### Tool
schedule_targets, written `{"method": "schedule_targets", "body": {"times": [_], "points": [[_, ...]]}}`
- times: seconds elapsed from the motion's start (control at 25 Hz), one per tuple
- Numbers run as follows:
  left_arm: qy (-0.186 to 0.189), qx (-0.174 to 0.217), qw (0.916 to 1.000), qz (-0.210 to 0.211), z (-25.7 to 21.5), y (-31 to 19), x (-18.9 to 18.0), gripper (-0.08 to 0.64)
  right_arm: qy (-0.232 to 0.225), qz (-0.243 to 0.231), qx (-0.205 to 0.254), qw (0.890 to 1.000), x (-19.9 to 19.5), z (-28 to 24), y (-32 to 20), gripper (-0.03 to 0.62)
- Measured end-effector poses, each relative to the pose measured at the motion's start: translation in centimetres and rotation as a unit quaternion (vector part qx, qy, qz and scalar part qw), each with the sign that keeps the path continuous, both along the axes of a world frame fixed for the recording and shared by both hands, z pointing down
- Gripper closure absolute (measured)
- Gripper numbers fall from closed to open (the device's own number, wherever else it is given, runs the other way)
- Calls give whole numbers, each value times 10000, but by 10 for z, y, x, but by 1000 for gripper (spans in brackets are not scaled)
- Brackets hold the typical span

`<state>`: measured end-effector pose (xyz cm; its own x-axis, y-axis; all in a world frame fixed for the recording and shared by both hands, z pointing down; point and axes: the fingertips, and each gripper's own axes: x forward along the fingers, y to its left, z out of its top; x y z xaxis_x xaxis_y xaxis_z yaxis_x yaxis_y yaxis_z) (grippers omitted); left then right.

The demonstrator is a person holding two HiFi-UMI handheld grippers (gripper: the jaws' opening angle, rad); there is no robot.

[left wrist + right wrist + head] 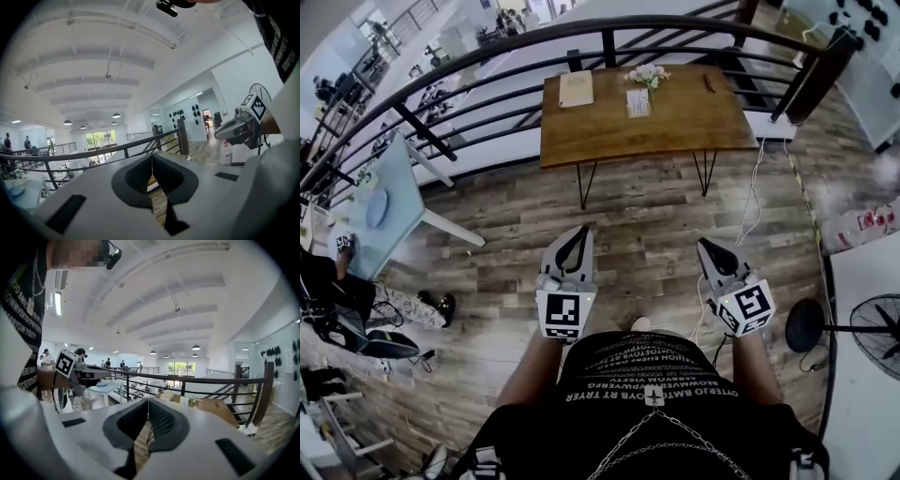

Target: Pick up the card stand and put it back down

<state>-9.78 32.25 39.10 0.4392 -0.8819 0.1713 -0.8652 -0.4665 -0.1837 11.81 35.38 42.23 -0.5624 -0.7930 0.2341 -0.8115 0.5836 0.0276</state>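
Note:
The card stand (pixel 637 102) is a small white upright card on the wooden table (pixel 675 127), well ahead of me, just below a small bunch of flowers (pixel 647 74). In the right gripper view the card stand (pixel 184 401) shows small and far beyond the jaws. Both grippers hang in front of my body over the plank floor, far short of the table. My left gripper (pixel 578 232) is shut and holds nothing. My right gripper (pixel 704 245) is also shut and empty. In each gripper view the jaws meet along a closed line.
A tan sheet (pixel 576 88) and a small dark object (pixel 709 82) also lie on the table. A curved black railing (pixel 487 56) runs behind it. A pale blue table (pixel 384 202) stands at the left, a floor fan (pixel 874 333) and a white cable (pixel 752 202) at the right.

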Motion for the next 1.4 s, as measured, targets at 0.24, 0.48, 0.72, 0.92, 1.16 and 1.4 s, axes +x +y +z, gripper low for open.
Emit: {"method": "schedule_targets", "body": {"times": [0.24,0.48,0.72,0.92,1.16,1.4], "points": [[-12,-236,9997,-108,19,-9,-12,531,-81,-69,-110,9999,-6,9,-19,576],[-28,-241,9997,-47,17,-45,-14,531,-141,-13,-89,9999,-11,6,-55,575],[-53,-281,9995,115,17,-90,-13,531,-116,38,-180,9998,-18,9,-93,576],[-55,-369,9990,232,23,-128,-14,531,-68,119,-210,9997,-24,9,-127,576],[-12,-345,9988,339,20,-173,-18,531,24,217,-256,9994,-28,7,-167,576],[34,-350,9984,433,19,-212,-34,531,84,280,-183,9994,-46,-2,-204,577]]}}
